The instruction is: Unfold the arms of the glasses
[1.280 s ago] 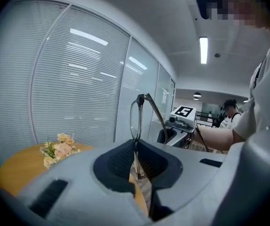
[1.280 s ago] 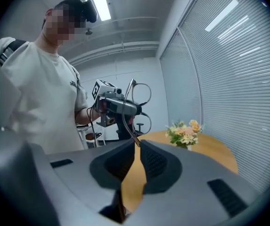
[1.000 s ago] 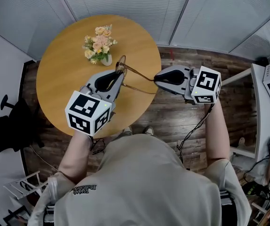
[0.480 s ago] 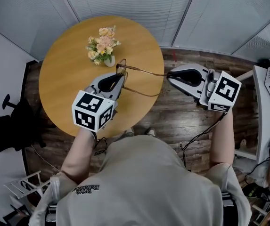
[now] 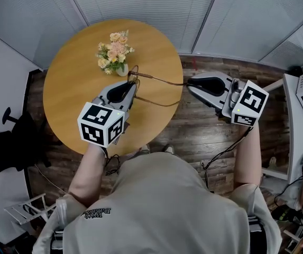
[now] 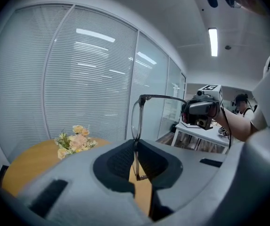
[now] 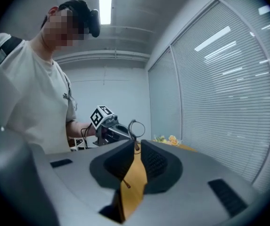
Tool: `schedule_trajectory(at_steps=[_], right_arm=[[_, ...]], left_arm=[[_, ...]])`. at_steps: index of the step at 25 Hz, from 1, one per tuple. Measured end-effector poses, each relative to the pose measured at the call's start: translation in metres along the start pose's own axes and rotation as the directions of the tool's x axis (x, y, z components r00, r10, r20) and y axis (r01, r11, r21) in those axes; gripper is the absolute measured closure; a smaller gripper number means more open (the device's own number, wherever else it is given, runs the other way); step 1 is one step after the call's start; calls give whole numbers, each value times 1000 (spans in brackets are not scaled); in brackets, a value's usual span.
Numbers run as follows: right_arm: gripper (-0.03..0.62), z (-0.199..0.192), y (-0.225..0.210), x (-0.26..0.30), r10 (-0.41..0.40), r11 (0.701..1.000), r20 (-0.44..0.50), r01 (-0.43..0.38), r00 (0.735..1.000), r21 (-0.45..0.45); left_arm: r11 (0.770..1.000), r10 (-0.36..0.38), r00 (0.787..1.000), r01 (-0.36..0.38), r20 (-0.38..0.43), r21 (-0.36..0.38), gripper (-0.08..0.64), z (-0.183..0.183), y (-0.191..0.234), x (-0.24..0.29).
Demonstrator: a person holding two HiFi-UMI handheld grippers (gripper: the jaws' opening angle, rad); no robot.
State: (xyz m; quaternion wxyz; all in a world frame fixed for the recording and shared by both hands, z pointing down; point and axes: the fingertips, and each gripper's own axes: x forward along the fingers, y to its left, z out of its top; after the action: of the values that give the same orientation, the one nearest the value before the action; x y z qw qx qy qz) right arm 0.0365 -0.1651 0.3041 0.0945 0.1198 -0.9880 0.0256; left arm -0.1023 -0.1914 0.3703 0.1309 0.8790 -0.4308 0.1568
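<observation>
Head view: the left gripper [image 5: 130, 84] is clamping the front of the thin brown wire-framed glasses [image 5: 135, 74]. It is holding them just above the round wooden surface [image 5: 72, 89], toward its 3 o'clock side. One temple arm [image 5: 162, 80] is stretching from the front toward 3 o'clock, its long axis running nearly level across the picture. The right gripper [image 5: 190, 83] is pinching its far tip beyond the surface's rim. The second temple arm [image 5: 159, 103] is trailing free toward 4 o'clock, nearer the right gripper; whether it is fully open I cannot tell. A small bunch of peach flowers in a white vase [image 5: 114, 54] is standing at 11 o'clock from the glasses, near them but not blocking either arm.

Left gripper view: the jaws are gripping the lower rim of the lens frame, which is standing upright at 12 o'clock. The right gripper is sitting at 2 o'clock.

Right gripper view: the jaws are squeezing the slim brown arm tip, with the left gripper facing them at 11 o'clock.
</observation>
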Motion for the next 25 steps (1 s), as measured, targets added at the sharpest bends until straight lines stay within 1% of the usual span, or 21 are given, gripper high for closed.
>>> schedule_trajectory(at_steps=[2, 4, 6, 8, 10, 12, 14, 17, 19, 21, 23, 25], right_arm=[[540, -1, -5, -4, -18, 999, 23, 17, 1000, 41], [540, -2, -10, -7, -54, 996, 29, 52, 998, 68], [540, -1, -17, -11, -129, 989, 17, 128, 991, 72], [540, 6, -25, -14, -223, 973, 21, 221, 975, 70], [540, 17, -33, -19, -316, 946, 53, 310, 947, 93], [540, 29, -41, -26, -396, 915, 94, 384, 913, 124], [540, 41, -46, -34, -466, 882, 129, 449, 875, 140], [541, 63, -50, -48, -555, 832, 185, 536, 811, 145], [541, 78, -47, -57, -601, 799, 223, 585, 768, 137], [540, 90, -42, -63, -628, 775, 259, 620, 734, 125], [541, 102, -34, -68, -640, 761, 294, 638, 710, 115], [541, 112, -26, -72, -643, 753, 323, 650, 694, 103]], left_arm=[[1000, 13, 1000, -13, 6, -7, 520, -1, 3, -2], [999, 25, 999, -25, 22, -32, 520, 1, 7, -5], [997, 38, 998, -35, 47, -67, 520, 6, 13, -7], [995, 60, 996, -54, 73, -83, 520, 14, 20, -11], [994, 85, 991, -78, 101, -79, 520, 26, 28, -15], [993, 104, 986, -96, 129, -67, 520, 39, 34, -20], [993, 118, 981, -111, 157, -51, 520, 53, 39, -23], [991, 134, 971, -131, 199, -27, 520, 76, 44, -30], [989, 146, 963, -148, 227, -8, 520, 90, 45, -35], [986, 157, 955, -165, 253, 10, 520, 101, 44, -42], [984, 164, 948, -177, 274, 23, 520, 109, 42, -47], [983, 166, 943, -183, 288, 34, 520, 113, 38, -52]])
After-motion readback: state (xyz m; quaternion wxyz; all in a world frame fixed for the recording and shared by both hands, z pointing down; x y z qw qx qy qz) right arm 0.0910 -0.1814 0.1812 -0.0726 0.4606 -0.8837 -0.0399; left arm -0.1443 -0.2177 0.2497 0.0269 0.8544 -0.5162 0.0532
